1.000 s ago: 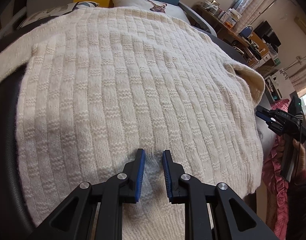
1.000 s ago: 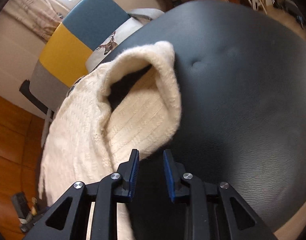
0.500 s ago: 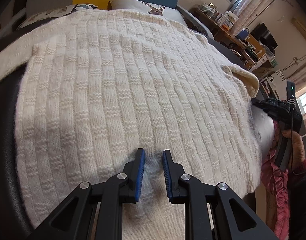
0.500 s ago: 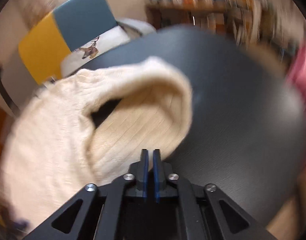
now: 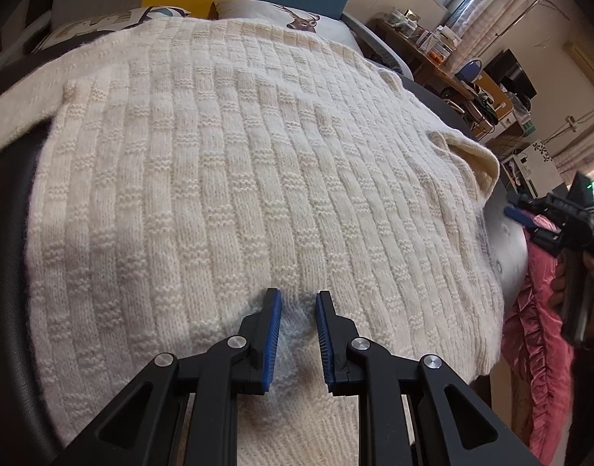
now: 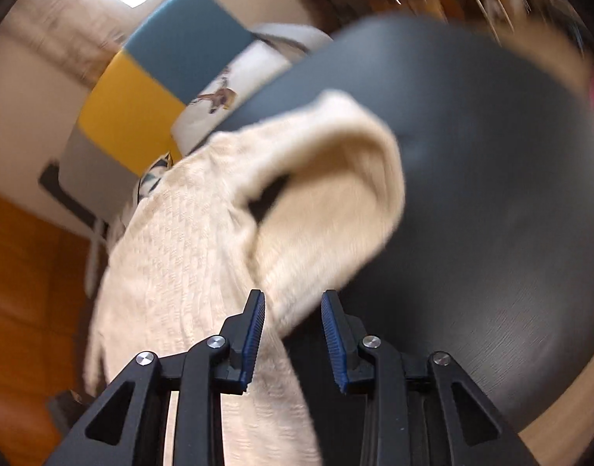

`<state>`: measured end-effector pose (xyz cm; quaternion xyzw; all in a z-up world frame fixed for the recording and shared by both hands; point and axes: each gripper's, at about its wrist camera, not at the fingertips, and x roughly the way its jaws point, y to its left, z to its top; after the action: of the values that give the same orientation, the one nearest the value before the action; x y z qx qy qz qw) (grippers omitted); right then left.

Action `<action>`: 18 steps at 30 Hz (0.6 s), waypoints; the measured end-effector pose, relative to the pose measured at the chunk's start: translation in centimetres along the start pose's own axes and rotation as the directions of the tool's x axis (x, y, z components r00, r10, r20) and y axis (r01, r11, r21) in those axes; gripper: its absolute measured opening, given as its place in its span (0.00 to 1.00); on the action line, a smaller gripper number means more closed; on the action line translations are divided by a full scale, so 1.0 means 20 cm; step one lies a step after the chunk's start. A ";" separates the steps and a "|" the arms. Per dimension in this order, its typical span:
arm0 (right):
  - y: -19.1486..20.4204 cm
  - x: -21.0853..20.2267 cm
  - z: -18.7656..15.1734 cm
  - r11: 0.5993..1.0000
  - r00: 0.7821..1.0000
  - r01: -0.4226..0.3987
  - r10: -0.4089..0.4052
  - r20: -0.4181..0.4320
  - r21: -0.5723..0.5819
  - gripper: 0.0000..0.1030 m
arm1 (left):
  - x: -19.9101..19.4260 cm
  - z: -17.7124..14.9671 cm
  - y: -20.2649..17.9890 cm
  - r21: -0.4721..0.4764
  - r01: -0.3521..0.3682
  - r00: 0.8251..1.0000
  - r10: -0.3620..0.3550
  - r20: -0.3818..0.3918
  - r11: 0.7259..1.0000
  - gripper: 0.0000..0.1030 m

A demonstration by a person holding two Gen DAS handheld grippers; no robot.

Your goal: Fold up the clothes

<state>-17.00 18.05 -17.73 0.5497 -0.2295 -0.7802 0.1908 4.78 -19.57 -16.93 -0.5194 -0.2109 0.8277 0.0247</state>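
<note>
A cream knitted sweater (image 5: 234, 178) lies spread flat over a black padded surface (image 6: 491, 178). My left gripper (image 5: 297, 303) is open, its blue pads just above the sweater near its hem. The sweater's collar (image 6: 335, 209) stands up in a loop in the right wrist view. My right gripper (image 6: 293, 303) is open, and the collar's lower edge lies between its fingers. The right gripper also shows at the right edge of the left wrist view (image 5: 520, 213), beside the collar (image 5: 475, 159). The right wrist view is blurred.
A yellow, blue and grey chair back (image 6: 153, 77) with a deer-print cushion (image 5: 293, 15) stands behind the sweater. A pink ruffled cloth (image 5: 537, 310) hangs off the right side. A cluttered desk (image 5: 452, 70) stands far right.
My right gripper shut half a second ago and has opened again around the collar's edge, moving fast. My left gripper has stayed open in place over the hem.
</note>
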 end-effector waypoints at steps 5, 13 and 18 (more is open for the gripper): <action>-0.06 0.11 -0.02 0.992 1.000 0.026 -0.026 -0.001 0.126 0.46 | 0.00 0.00 0.01 -0.002 0.004 1.000 -0.004 -0.005 1.000 0.19; 0.02 0.19 0.04 0.987 0.991 0.125 -0.130 0.041 0.096 0.21 | 0.00 0.01 0.01 -0.003 0.006 1.000 -0.006 -0.004 1.000 0.19; 0.12 0.16 0.04 0.957 0.957 0.281 -0.274 0.091 -0.073 0.04 | 0.00 0.01 0.01 -0.001 0.010 1.000 -0.010 -0.002 1.000 0.19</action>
<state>-18.74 14.40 -18.66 0.5362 -0.1240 -0.8297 0.0933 4.68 -19.89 -16.98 -0.5192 -0.2141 0.8269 0.0290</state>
